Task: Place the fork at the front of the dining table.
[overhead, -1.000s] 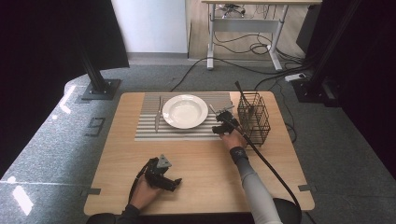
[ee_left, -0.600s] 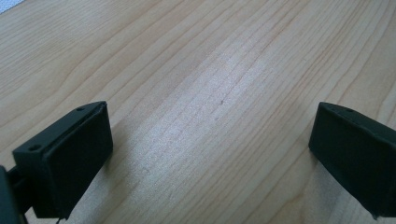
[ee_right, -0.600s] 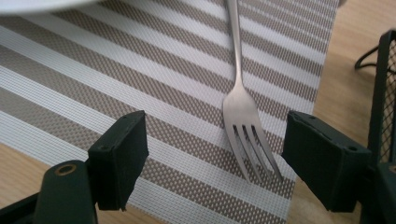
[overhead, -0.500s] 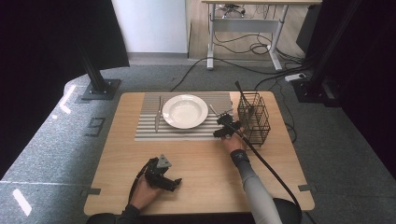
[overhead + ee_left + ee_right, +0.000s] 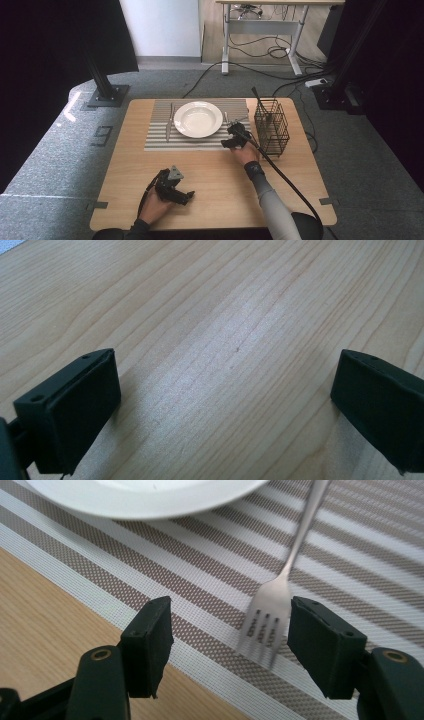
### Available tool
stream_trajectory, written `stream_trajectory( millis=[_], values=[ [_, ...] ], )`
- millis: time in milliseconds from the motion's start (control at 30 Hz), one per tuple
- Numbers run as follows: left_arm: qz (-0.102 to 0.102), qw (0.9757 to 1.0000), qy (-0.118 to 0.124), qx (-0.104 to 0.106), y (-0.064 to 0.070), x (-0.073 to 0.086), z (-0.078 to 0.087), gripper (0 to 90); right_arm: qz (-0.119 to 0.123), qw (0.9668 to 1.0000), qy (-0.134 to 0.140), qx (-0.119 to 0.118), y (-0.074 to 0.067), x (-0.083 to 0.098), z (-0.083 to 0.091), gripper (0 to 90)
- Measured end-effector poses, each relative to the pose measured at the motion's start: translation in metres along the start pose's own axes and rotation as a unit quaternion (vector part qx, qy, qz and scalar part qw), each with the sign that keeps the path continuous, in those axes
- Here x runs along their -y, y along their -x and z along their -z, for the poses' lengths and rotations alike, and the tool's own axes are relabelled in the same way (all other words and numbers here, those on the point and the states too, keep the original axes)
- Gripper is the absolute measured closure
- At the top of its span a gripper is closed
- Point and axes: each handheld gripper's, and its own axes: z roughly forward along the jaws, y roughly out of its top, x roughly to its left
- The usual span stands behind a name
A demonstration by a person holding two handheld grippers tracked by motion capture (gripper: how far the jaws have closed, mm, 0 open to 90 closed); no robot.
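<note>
Steel fork lies flat on the striped placemat, at about three o'clock of the white plate in the high view, between the plate and the wire basket. In the right gripper view the tines point toward the camera and sit between the jaws, close to the right-hand jaw, which they do not visibly touch; the handle runs away toward one o'clock, so the long axis lies roughly in line with the tongs, not across them. The right tongs stand spread, nothing pinched, and have just been closing a little with the fork head between them. Judgement: the fork reads as set down or about to be adjusted; any fresh grip would need the jaws shifted toward the fork's side or turned across the handle. The right hand is plainly the nearer one. The left tongs are spread wide over bare wood of the worktop, at about seven o'clock of the plate, well apart from it. A knife lies at nine o'clock of the plate. No brand, label or legible writing noted.
</note>
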Motion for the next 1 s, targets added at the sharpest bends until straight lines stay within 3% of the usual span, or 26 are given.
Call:
stream_trajectory(
  millis=[133,200,300,467,600,833,1000],
  values=[
    [0.0,1.0,0.0,0.0,0.0,0.0,0.0,0.0,0.013,0.9995,0.005,0.03,0.004,-0.003,0.021,39.9],
    [0.0,1.0,0.0,0.0,0.0,0.0,0.0,0.0,0.017,0.9991,-0.001,0.04,0.006,0.0,0.029,50.3],
    [-0.002,1.0,0.0,0.001,0.0,0.0,0.0,0.0,0.023,0.9993,-0.011,0.026,0.007,0.006,0.032,60.6],
    [-0.005,1.0,-0.001,0.002,0.0,0.0,0.0,0.0,0.032,0.9991,-0.025,0.015,0.008,0.014,0.021,71.9],
    [-0.005,1.0,-0.001,0.003,0.0,0.0,0.0,0.0,0.031,0.9994,-0.017,0.003,0.007,0.014,0.014,76.0],
    [-0.004,1.0,0.0,0.003,0.0,0.0,0.0,0.0,0.022,0.9997,-0.002,-0.004,0.008,0.009,0.004,75.4],
    [-0.004,1.0,0.0,0.003,0.0,0.0,0.0,0.0,0.018,0.9998,0.005,0.003,0.012,0.003,-0.004,74.8]
  ],
)
